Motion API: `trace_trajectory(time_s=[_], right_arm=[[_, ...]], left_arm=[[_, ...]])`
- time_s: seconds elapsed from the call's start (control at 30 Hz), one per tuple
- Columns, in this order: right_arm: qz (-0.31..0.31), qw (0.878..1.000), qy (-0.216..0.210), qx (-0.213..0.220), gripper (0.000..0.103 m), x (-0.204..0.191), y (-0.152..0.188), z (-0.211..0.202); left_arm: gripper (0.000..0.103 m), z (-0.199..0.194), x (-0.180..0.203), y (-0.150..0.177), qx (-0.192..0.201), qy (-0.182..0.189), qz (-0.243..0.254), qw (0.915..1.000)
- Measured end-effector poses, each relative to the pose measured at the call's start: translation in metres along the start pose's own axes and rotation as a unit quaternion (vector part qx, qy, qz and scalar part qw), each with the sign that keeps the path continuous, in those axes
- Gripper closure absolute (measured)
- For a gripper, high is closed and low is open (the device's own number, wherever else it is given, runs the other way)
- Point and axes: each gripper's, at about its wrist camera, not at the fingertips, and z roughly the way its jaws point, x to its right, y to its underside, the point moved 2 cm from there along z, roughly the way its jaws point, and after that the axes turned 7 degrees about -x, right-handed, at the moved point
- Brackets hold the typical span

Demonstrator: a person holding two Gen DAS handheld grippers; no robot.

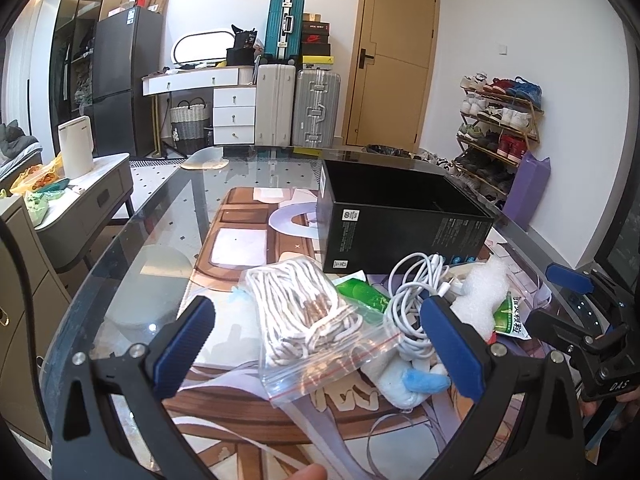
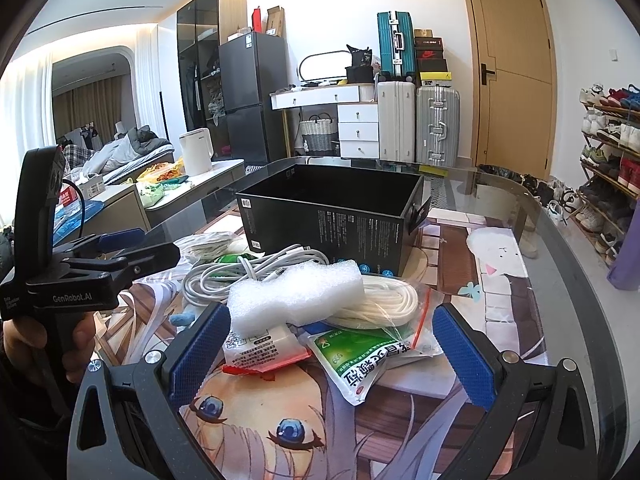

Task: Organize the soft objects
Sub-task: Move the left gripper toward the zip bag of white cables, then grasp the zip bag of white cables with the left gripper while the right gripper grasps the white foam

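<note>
Both wide open, gripping nothing: left gripper [image 1: 316,344] over the zip bag of white cord [image 1: 308,320], right gripper [image 2: 332,344] before the foam block [image 2: 296,292]. Pile heaped just beside the open black box [image 2: 336,208].

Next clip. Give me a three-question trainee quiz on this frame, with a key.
1. True or false: the open black cardboard box already holds soft items.
2. Which item lies between the left gripper fingers: (a) the coiled white charging cable, (b) the clear zip bag of white cord, (c) the white foam block?
3. Fill in: in the right wrist view the foam block rests partly on a second zip bag of ____ rope.

Key
1. False; the visible interior looks empty.
2. (b); both fingers stand wide apart around it, not touching.
3. Cream-white. The right gripper is also open, over the green-and-white sachet.
</note>
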Motion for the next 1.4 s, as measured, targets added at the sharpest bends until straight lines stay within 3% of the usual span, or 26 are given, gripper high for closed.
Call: trace_trajectory(time_s=[0.8,1.4], right_arm=[[-0.015,1.0,-0.009,-0.015,0.0,-0.005,-0.01,0.019],[-0.066,0.997,-0.019,-0.044,0.0,-0.02,-0.018,0.042]], left_arm=[[0.0,0.008,-0.019,-0.006,-0.013,-0.014,-0.014,0.9997],[0.0,0.039,-0.025,-0.019,-0.08,-0.017,-0.039,0.9959]])
